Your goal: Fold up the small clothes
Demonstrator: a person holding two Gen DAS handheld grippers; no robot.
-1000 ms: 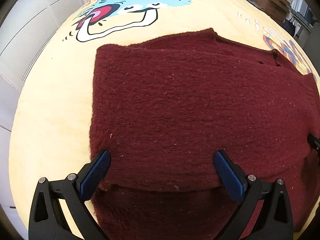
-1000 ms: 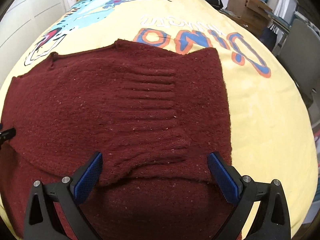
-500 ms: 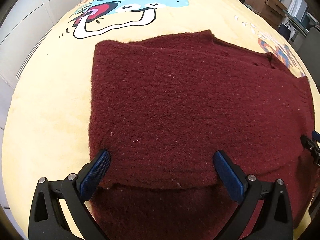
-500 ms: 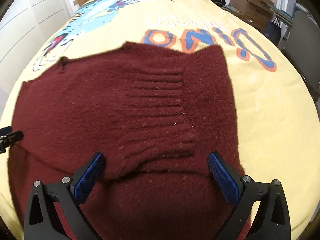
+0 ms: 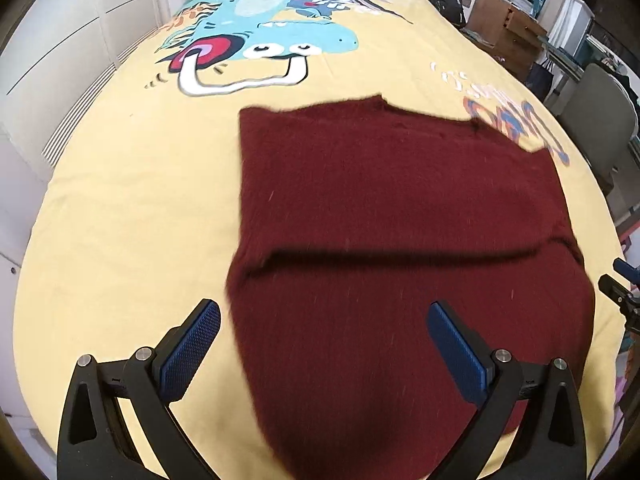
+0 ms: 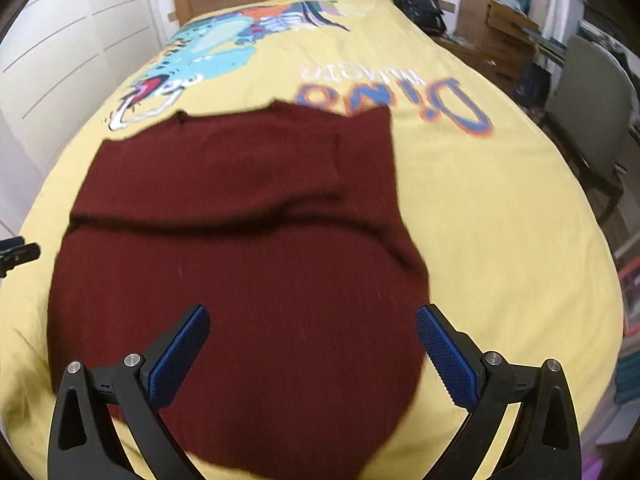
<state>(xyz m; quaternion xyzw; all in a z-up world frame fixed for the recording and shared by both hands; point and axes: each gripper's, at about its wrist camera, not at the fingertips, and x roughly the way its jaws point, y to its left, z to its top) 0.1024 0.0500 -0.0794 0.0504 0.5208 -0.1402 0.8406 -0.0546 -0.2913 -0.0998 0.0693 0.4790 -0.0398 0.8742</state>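
Lying flat on the yellow printed bedspread (image 5: 120,200), the dark red knitted garment (image 5: 400,208) has one layer already turned over on itself, its fold edge showing as a dark shadowed line across the middle in both wrist views. Both grippers hang above its near part, well clear of the cloth: the left gripper (image 5: 324,354) has its jaws spread wide with nothing between them, and the right gripper (image 6: 312,354) is the same, wide apart and empty. Both views are somewhat blurred, so fine detail of the knit is hard to read.

By its look the garment is a thick, fuzzy knit: soft, limp, light, likely to sag and stretch if lifted by a single point, though the fuzz should give the blue ribbed pads (image 5: 192,350) good purchase. A sensible hold, I judge, is the near hem (image 6: 260,452) at its two corners, one per gripper, pinching all layers together so the fold carries over evenly without the upper layer sliding
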